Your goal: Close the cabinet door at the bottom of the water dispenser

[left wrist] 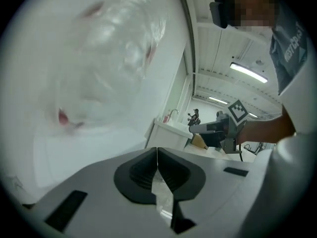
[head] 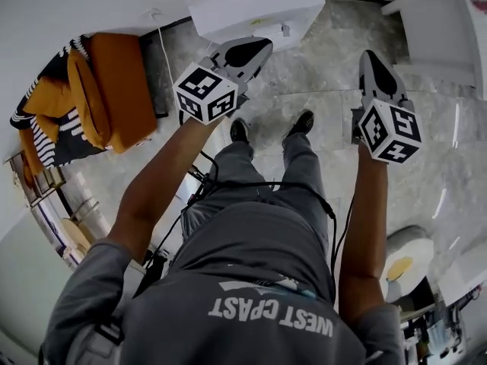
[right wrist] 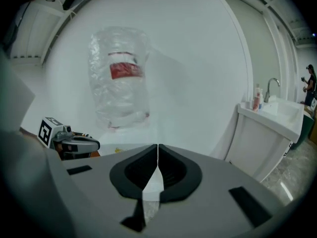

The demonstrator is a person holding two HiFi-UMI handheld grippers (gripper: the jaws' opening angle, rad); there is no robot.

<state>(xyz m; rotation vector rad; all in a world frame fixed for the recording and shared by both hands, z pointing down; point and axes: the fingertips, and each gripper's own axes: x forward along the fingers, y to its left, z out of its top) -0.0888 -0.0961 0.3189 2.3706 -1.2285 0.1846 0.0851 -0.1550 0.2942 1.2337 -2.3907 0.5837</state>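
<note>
1. Left gripper [left wrist: 157, 156]: jaws fully together, pads meeting along one line, nothing held. It is raised at the end of a bare forearm in front of the person's chest.
2. Right gripper [right wrist: 157, 152]: jaws likewise closed tip to tip and empty. It is held up level with the left gripper and well apart from it. Each gripper shows at the edge of the other's view.
3. Dispenser [head: 255, 6]: a white box seen from above in the head view, against the wall and straight ahead of the person. Both grippers point towards it, and neither touches it.
4. Cabinet door: it sits low on the dispenser front, below what any view takes in, so I cannot tell whether it is shut or ajar.
5. Bottle [right wrist: 119, 76]: clear, crinkled plastic with a red label, upright before the white wall and ahead of both grippers. In the left gripper view it fills the upper left as a blur, so it is near that gripper.
6. Person: standing on the marble floor [head: 327, 74], with dark shoes [head: 239, 130] pointed at the dispenser. A black cable runs across the grey trousers.
7. Surroundings: an orange chair [head: 110, 90] stands left of the dispenser. A white sink unit [right wrist: 267, 133] with a tap [right wrist: 271, 88] stands to its right.
</note>
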